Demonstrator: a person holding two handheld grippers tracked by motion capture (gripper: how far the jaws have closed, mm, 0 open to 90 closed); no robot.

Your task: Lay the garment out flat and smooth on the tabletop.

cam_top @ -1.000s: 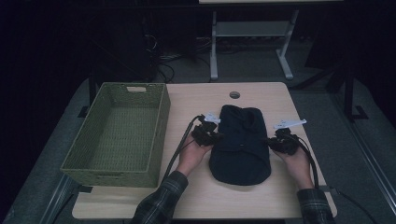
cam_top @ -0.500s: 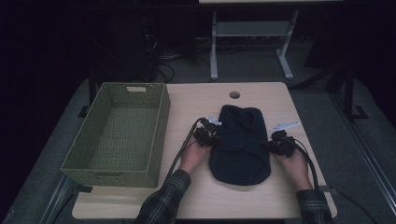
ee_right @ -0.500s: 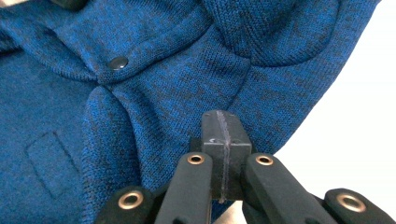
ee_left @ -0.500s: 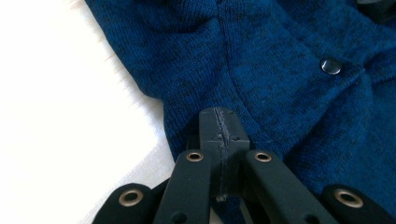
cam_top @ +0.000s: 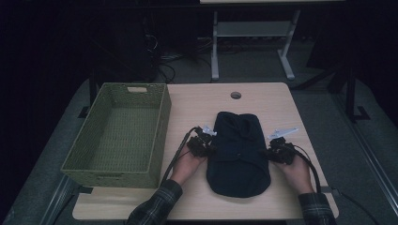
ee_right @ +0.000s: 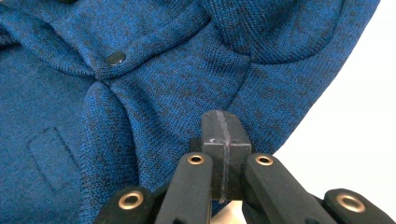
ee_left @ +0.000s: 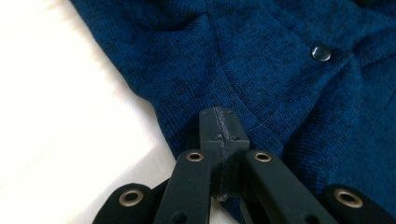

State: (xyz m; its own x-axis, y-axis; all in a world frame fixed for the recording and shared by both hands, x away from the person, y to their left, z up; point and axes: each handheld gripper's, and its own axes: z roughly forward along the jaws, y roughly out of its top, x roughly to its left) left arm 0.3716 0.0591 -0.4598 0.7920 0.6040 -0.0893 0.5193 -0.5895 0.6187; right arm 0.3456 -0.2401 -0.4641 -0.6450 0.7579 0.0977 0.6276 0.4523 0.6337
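A dark blue knitted garment (cam_top: 239, 154) lies folded in the middle of the pale wooden table (cam_top: 272, 101). My left gripper (cam_top: 202, 140) is at its left edge and my right gripper (cam_top: 277, 149) at its right edge, each held in a hand. In the left gripper view the jaws (ee_left: 219, 126) are shut, with their tips over the garment's (ee_left: 280, 70) border, near a snap button (ee_left: 321, 52). The right gripper's tips (ee_right: 223, 128) are shut too, low over the cloth (ee_right: 163, 70) by another snap (ee_right: 115, 58). I cannot tell whether either pair pinches any fabric.
An empty green woven basket (cam_top: 162, 126) stands on the table's left part, close to my left gripper. A round cable hole (cam_top: 235, 95) sits near the far edge. Cables trail from both grippers toward the near edge. Beyond the table the floor is dark.
My left gripper has come a little toward the table's near edge along the garment's side. The garment lies slightly nearer and longer. The right gripper has hardly moved.
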